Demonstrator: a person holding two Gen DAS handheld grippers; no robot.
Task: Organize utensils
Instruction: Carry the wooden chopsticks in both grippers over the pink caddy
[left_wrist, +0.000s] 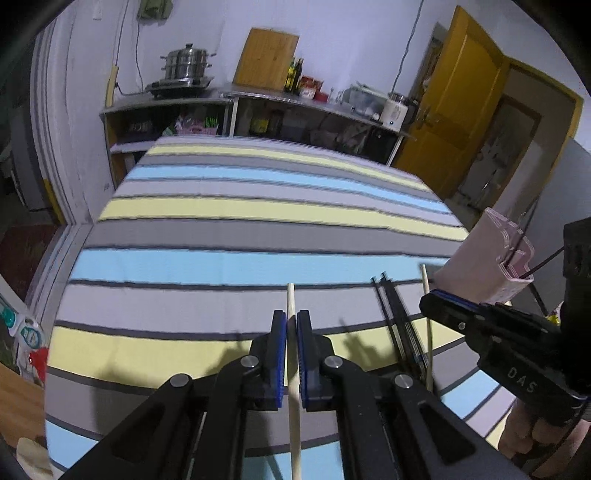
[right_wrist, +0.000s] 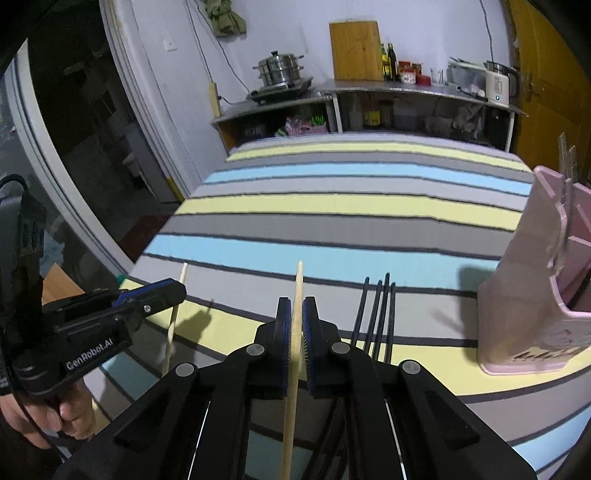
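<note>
The tablecloth (left_wrist: 229, 236) is striped in grey, pale yellow and sky blue with thin dark lines. Toward three o'clock the utensil holder (right_wrist: 535, 295) is pale pink. Four chopsticks (right_wrist: 376, 314) are black, the clamped chopstick (right_wrist: 297, 291) cream. The right gripper (right_wrist: 294, 314) is black with blue pads (right_wrist: 283, 343).

Both wrist views tilt down, sharing the striped table (left_wrist: 258, 236) (near).

Striped tablecloth (left_wrist: 229, 229): matt woven cloth, faint creases. Pale chopstick (left_wrist: 293, 413) looks like bare wood, matt; black chopsticks (right_wrist: 376, 317) smooth, slight sheen. Pink utensil holder (right_wrist: 532, 295): smooth plastic. Left gripper (left_wrist: 291, 321) matt black plastic, ribbed blue pads (left_wrist: 302, 354), shiny metal pivot pins
</note>
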